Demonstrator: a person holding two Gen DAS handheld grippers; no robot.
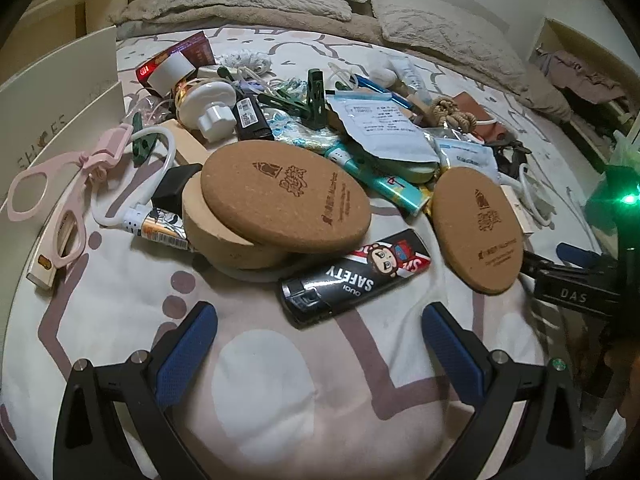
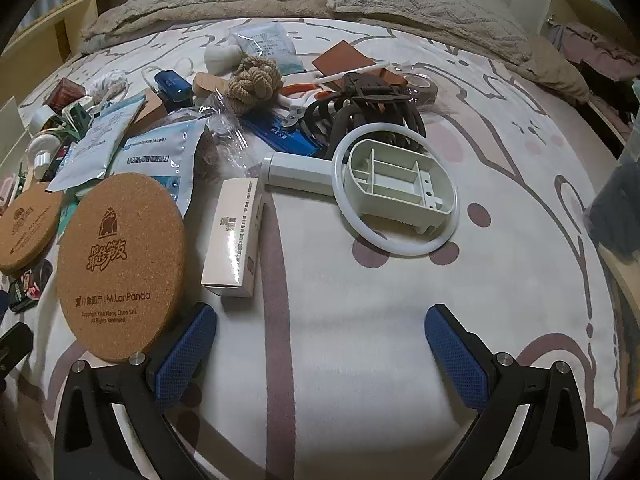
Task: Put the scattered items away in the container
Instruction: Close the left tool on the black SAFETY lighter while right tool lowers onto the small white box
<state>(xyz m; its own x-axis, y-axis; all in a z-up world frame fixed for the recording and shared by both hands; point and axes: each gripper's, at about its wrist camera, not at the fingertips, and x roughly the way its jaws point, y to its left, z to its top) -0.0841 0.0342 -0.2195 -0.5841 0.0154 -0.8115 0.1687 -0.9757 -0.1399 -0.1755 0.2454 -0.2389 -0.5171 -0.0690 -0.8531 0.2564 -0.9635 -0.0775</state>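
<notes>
Scattered items cover a patterned bed sheet (image 1: 264,376). My left gripper (image 1: 318,326) hovers open and empty just short of a black lighter (image 1: 352,276) marked SAFETY. Beyond it a cork coaster (image 1: 284,200) leans on a round cork block (image 1: 216,232), and a second coaster (image 1: 480,232) lies to the right. A white box (image 1: 60,92) lettered SHOES stands at the left edge. My right gripper (image 2: 320,324) is open and empty over bare sheet. Its left finger (image 2: 188,348) is close beside a cork coaster (image 2: 120,264). A small white carton (image 2: 236,240) lies ahead.
Pink scissors (image 1: 60,200), a white ring with a plastic tray (image 2: 396,192), a rope knot (image 2: 254,80), foil pouches (image 2: 160,160) and dark straps (image 2: 360,108) lie about. Beige blankets (image 2: 420,4) edge the far side. Wooden shelves (image 1: 80,12) stand at the left.
</notes>
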